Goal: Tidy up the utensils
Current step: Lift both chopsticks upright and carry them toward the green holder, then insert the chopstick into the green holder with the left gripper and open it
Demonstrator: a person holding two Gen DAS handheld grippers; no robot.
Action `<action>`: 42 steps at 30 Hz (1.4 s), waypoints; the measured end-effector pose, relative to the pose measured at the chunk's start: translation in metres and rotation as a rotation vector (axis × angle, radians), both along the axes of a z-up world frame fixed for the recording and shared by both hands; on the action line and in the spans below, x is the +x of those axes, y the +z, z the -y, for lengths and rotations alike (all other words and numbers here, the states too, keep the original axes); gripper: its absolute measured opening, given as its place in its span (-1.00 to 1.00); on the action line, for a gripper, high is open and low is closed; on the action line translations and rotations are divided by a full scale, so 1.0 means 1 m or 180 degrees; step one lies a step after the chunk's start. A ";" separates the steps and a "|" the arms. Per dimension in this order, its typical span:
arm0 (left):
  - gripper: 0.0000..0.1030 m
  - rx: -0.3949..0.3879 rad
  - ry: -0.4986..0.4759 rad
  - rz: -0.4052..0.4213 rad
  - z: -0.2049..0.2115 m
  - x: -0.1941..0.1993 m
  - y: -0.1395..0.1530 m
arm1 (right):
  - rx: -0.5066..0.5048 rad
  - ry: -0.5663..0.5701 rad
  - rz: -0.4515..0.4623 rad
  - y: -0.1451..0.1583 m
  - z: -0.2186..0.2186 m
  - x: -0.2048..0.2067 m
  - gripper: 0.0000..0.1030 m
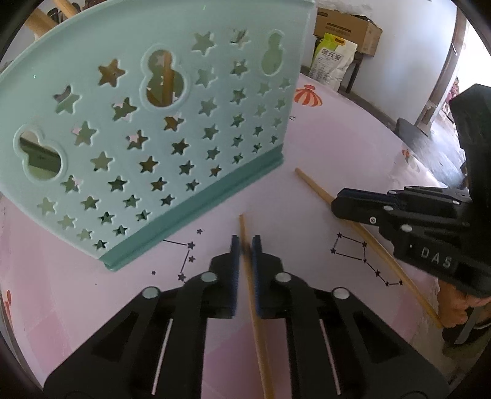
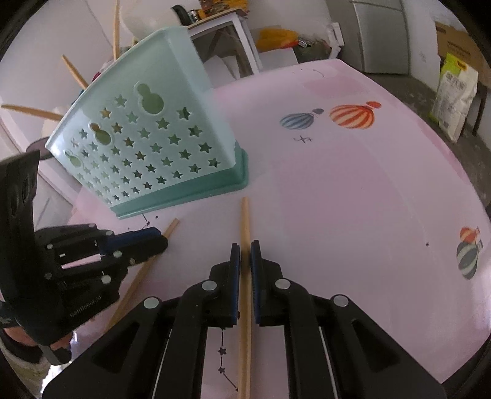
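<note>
A teal utensil holder [image 1: 153, 138] [image 2: 153, 147] with star cutouts stands on the pink table, with several wooden chopsticks [image 2: 73, 72] sticking out of its top. My left gripper [image 1: 245, 242] is shut on one chopstick [image 1: 243, 227] just in front of the holder's base. It also shows at the left of the right wrist view as the left gripper [image 2: 162, 239] with its stick [image 2: 172, 225]. My right gripper [image 2: 245, 245] is shut on a second chopstick [image 2: 245, 221] pointing at the holder's near corner. From the left wrist view, the right gripper [image 1: 336, 204] grips that long stick [image 1: 313, 185] slanting across the table.
The pink tablecloth [image 2: 337, 184] has balloon prints [image 2: 353, 115] and star-line drawings. Beyond the table stand a cardboard box [image 1: 346, 27], a printed sack [image 1: 333, 61] [image 2: 457, 95] and a white side table [image 2: 233, 36]. A person's hand [image 1: 454, 307] holds the right gripper.
</note>
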State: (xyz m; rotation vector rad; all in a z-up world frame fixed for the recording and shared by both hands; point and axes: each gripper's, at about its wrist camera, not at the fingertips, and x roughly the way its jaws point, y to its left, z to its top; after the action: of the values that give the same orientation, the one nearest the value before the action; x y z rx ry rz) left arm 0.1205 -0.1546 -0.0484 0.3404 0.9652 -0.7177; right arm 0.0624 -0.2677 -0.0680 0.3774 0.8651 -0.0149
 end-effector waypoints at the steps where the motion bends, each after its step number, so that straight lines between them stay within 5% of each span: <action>1: -0.92 -0.0027 0.0018 -0.0021 -0.001 0.001 0.000 | -0.0041 0.0009 0.0003 0.000 -0.001 0.000 -0.85; 8: -0.93 -0.0221 0.0094 -0.0029 -0.018 -0.001 0.014 | -0.0133 -0.0017 0.0048 0.005 -0.005 -0.002 -0.86; 18: -0.93 -0.1091 0.0014 0.0276 -0.066 -0.027 0.100 | 0.0194 -0.0130 0.0568 0.046 0.004 -0.035 -0.86; 34: -0.93 -0.1885 0.0058 0.0819 -0.107 -0.053 0.187 | 0.0258 -0.0280 0.0967 0.083 0.013 -0.061 -0.86; 42: -0.93 -0.2542 0.0311 0.1682 -0.123 -0.058 0.259 | 0.0264 -0.0292 0.0985 0.084 0.014 -0.062 -0.86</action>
State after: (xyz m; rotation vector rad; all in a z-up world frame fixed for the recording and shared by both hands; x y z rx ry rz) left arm 0.0624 -0.0318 0.2107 -0.2187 0.1503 -0.8098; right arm 0.0002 -0.2817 0.0155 0.4830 0.5434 -0.0052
